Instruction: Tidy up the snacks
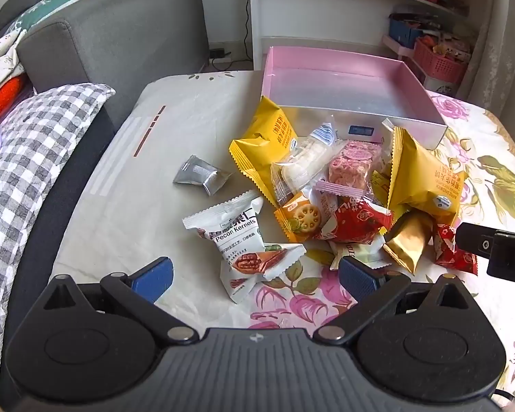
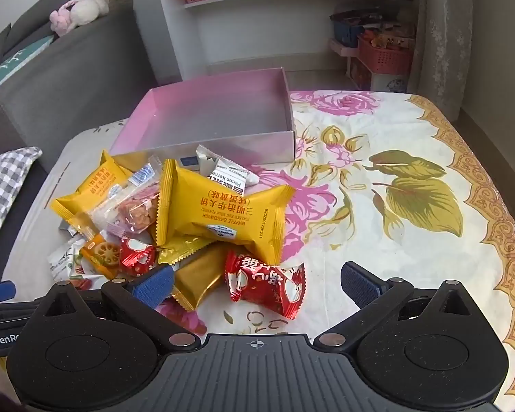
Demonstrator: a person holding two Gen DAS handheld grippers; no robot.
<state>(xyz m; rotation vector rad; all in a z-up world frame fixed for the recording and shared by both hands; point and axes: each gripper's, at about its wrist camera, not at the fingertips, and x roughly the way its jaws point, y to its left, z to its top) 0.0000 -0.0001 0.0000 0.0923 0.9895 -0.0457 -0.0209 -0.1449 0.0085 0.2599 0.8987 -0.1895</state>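
Observation:
A heap of wrapped snacks lies on the table in front of an empty pink box (image 1: 343, 86) (image 2: 219, 116). In the left wrist view my left gripper (image 1: 254, 276) stands open above the white pecan kernels packet (image 1: 238, 240); a silver packet (image 1: 202, 178) lies apart to the left, and yellow waffle packets (image 1: 261, 140) (image 1: 425, 182) flank the heap. In the right wrist view my right gripper (image 2: 255, 285) is open over a red packet (image 2: 264, 283) and a gold packet (image 2: 202, 274), with the big yellow waffle packet (image 2: 219, 214) just beyond. Neither gripper holds anything.
The table wears a floral cloth (image 2: 395, 189) with bare room on the right side. A grey sofa (image 1: 120, 27) and a checked cushion (image 1: 27, 158) stand to the left. White shelves (image 2: 257, 17) and pink baskets (image 2: 384, 56) are behind the table.

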